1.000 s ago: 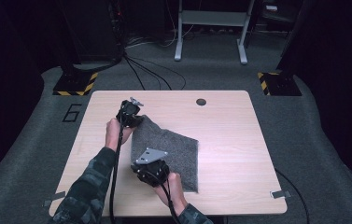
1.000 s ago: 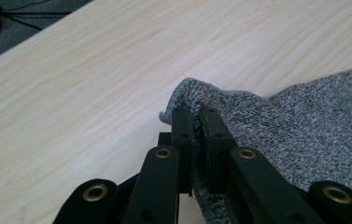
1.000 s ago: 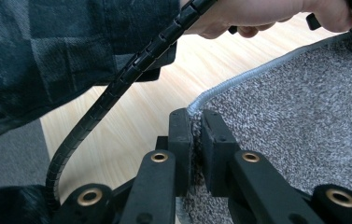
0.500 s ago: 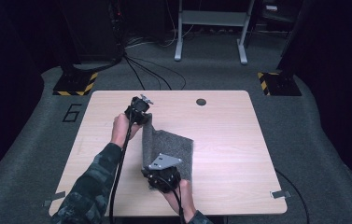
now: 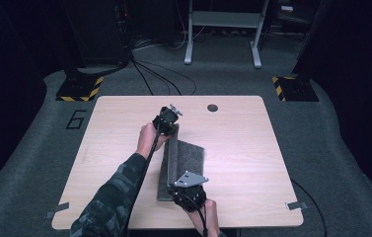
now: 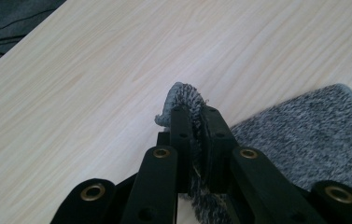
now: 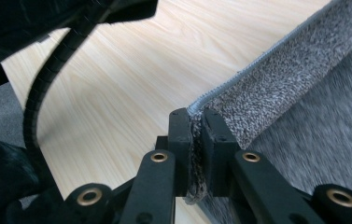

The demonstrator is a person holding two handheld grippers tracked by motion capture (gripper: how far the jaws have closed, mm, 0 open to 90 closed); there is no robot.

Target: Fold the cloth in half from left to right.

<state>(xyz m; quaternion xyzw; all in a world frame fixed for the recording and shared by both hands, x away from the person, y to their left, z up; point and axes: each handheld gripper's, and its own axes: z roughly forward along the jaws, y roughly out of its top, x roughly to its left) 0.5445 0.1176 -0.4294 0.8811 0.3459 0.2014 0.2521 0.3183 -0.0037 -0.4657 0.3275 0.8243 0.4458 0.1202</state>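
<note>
You hold a grey towel by two corners above the desk, one gripper on each. Your left gripper sits toward the far edge of the desk, a little left of its middle, and its jaws are pinched narrow on a corner of the towel; in the left gripper view that corner curls up over the tips of the left gripper, and the fabric runs down between the two black jaws. Your right gripper sits near the near edge of the desk, close to its middle, with its grey plate on top, and its jaws are likewise clamped narrow on the other corner; in the right gripper view the hemmed edge rises from the tips of the right gripper and runs up toward the top right, taut and lifted off the wood. Between the two grippers that lifted edge forms a raised strip, and the rest of the towel lies flat on the desk to its right, around the middle. A small dark round spot sits near the far edge, well apart from the towel. Your left sleeve crosses the near left part of the desk.
</note>
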